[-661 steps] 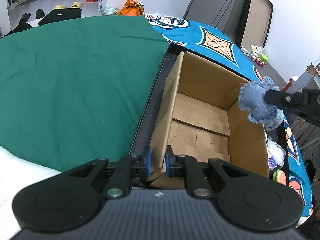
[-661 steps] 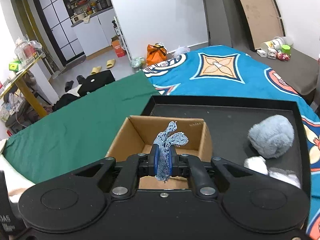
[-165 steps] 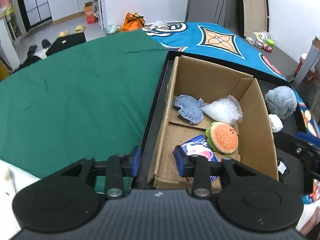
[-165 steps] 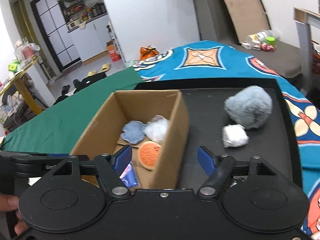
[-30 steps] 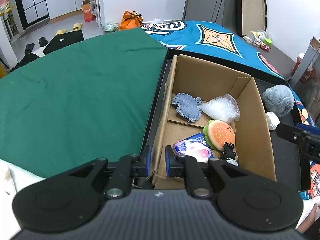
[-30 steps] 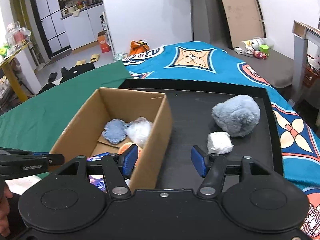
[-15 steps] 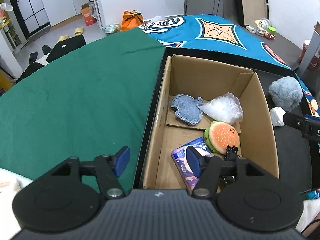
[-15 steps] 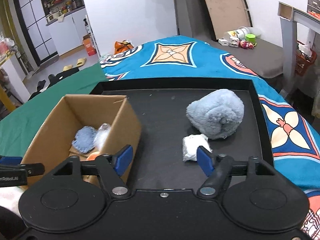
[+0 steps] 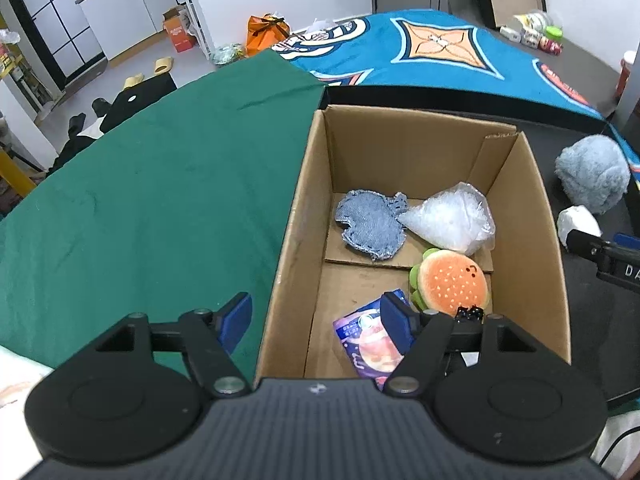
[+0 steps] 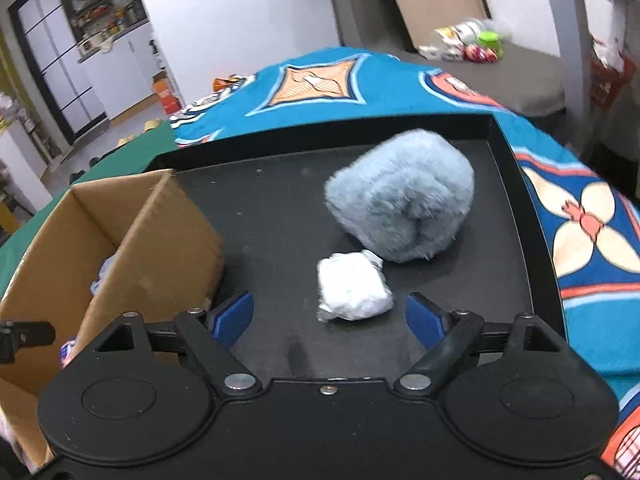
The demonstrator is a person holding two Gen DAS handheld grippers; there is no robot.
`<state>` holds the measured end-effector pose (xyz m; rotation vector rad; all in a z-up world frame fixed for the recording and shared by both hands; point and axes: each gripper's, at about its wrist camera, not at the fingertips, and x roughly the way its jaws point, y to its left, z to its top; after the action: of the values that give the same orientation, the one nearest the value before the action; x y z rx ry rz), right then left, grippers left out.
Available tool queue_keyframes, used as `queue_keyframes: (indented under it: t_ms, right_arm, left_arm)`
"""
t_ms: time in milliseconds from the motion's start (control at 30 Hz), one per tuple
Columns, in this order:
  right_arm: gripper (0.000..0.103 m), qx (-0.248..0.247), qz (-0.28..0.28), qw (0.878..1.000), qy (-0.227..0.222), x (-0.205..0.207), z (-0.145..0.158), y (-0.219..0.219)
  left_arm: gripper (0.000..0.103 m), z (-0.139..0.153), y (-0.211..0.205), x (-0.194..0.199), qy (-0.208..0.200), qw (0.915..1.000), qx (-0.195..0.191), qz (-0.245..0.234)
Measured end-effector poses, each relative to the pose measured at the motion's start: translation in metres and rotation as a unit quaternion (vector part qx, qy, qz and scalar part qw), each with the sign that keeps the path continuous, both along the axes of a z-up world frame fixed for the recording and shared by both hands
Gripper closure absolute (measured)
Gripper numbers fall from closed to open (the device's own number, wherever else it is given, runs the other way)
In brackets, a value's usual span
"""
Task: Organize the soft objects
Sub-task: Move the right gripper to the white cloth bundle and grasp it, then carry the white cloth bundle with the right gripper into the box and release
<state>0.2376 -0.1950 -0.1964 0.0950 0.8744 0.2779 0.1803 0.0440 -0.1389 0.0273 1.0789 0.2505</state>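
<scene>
A cardboard box (image 9: 288, 240) (image 10: 132, 224) stands on a black tray (image 10: 280, 208). Inside it lie a denim patch (image 9: 370, 226), a clear plastic bag (image 9: 448, 222), a plush burger (image 9: 450, 282) and a purple packet (image 9: 366, 338). My left gripper (image 9: 316, 322) is open, straddling the box's near left wall. A fluffy grey-blue ball (image 10: 400, 204) (image 9: 592, 178) and a small white wrapped bundle (image 10: 352, 286) (image 9: 578, 222) lie on the tray. My right gripper (image 10: 330, 316) is open, just in front of the white bundle.
A green cloth (image 9: 140, 200) covers the surface left of the tray. A blue patterned blanket (image 10: 580, 220) lies behind and right of it. Small bottles and toys (image 10: 464, 46) sit far back on a grey surface.
My left gripper let go of the box wall and opened. My right gripper turned right and moved closer to the white bundle and the fluffy ball.
</scene>
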Motion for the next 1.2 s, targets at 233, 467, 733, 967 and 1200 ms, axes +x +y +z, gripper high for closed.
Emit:
queue_keyframes:
  t_ms: [233, 467, 733, 967, 1200]
  right_arm:
    - [0.02, 0.005, -0.007, 1.0, 0.007, 0.006, -0.01, -0.004]
    - [0.04, 0.006, -0.002, 1.0, 0.006, 0.009, -0.015, -0.006]
    - [0.065, 0.012, 0.001, 1.0, 0.027, 0.009, -0.013, -0.007]
    - [0.065, 0.018, -0.004, 0.999, 0.029, 0.002, -0.001, -0.011]
    - [0.065, 0.02, 0.003, 1.0, 0.017, -0.009, 0.015, -0.011]
  left_arm:
    - [0.033, -0.007, -0.012, 0.011, 0.02, 0.9995, 0.022, -0.002]
    - [0.03, -0.011, -0.019, 0.016, 0.029, 0.9988, 0.04, -0.001]
    - [0.03, -0.01, -0.021, 0.013, 0.033, 0.9984, 0.045, 0.0]
    - [0.03, -0.006, -0.017, 0.01, 0.028, 0.9987, 0.041, 0.003]
    - [0.03, 0.002, -0.014, 0.003, 0.018, 0.9991, 0.038, 0.003]
